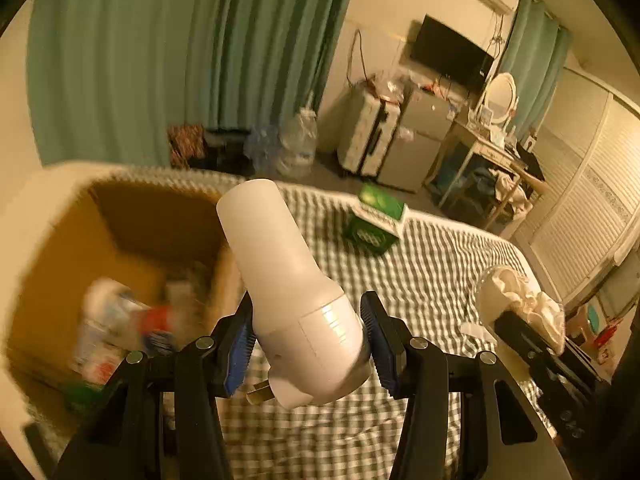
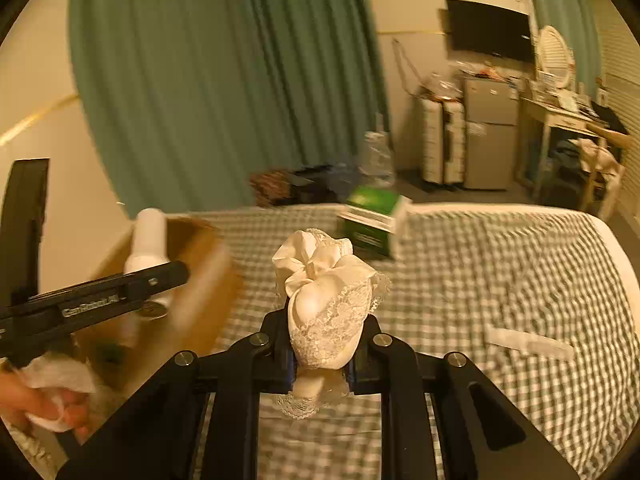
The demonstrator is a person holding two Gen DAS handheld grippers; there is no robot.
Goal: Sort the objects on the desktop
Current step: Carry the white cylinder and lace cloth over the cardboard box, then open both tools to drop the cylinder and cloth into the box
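My left gripper (image 1: 307, 336) is shut on a white plug-in device (image 1: 294, 292) with metal prongs at its base, held above the checked bedcover beside an open cardboard box (image 1: 72, 240). Blurred packets and bottles lie inside the box. My right gripper (image 2: 322, 356) is shut on a cream lace-trimmed fabric bundle (image 2: 326, 300), lifted over the bed. In the right wrist view the left gripper (image 2: 92, 300) and the white device (image 2: 148, 240) hang over the cardboard box (image 2: 200, 264) at the left. The fabric bundle (image 1: 520, 292) and the right gripper (image 1: 536, 344) show at the right of the left wrist view.
A green box (image 2: 374, 220) lies on the checked bedcover (image 2: 500, 272) towards the far edge, and a white strip of paper (image 2: 528, 344) lies at the right. A person's hand (image 2: 36, 400) holds the left tool. Beyond the bed are curtains, water bottles, a suitcase, a small fridge and a cluttered desk.
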